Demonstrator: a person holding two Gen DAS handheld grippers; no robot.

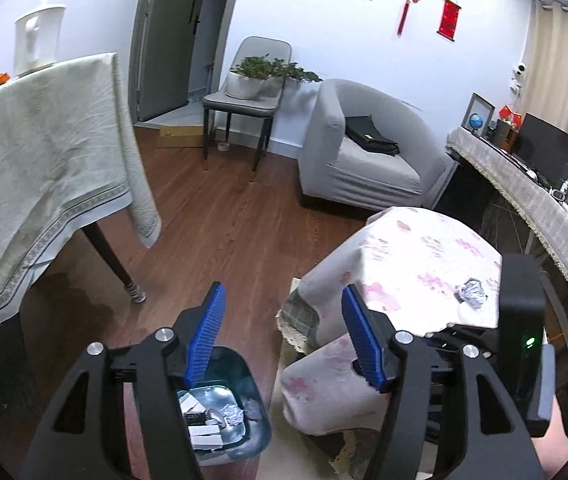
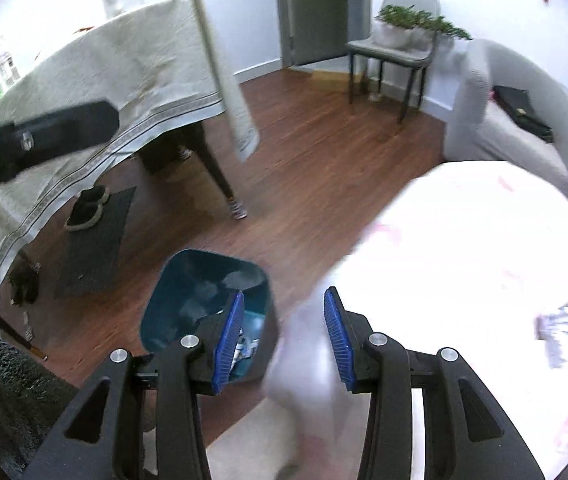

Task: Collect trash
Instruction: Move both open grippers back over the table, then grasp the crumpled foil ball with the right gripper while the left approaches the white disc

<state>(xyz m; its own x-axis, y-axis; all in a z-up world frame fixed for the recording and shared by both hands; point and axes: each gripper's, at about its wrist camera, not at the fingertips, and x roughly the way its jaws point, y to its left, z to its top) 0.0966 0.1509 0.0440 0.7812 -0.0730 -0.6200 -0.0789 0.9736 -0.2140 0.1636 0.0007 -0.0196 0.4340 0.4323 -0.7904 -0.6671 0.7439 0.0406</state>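
Beside the low counter (image 1: 416,248) draped in a white cloth with pink flowers, a teal plastic waste bin (image 1: 252,376) stands on the brown wood floor (image 1: 220,216), just off the counter's corner at about eight o'clock from it. That placing makes sense for the job: trash lifted from the counter has only a short way to go before it can be dropped. Already lying in the bin are white paper scraps or cartons and a crumpled ball of silver foil (image 1: 231,414), so part of the collecting looks done.

One more crumpled silver foil wad (image 1: 471,293) sits on the counter, toward its three-o'clock edge, apart from everything else. It is probably the next piece to fetch.

Seen in its own view, the left hand-held gripper (image 1: 282,336) hangs above the bin with its blue ribbed pads spread wide and nothing between them: released. Its place over the bin mouth fits a drop just made, though that is a judgement only.

The right hand-held gripper (image 2: 284,338) is also released, its blue pads parted over the gap between bin (image 2: 172,304) and counter edge (image 2: 464,240), holding nothing. The right view is blurred, and the foil wad (image 2: 562,330) shows there as a grey smear at three o'clock. Being nearer that side, the right one seems better suited to reach for it.
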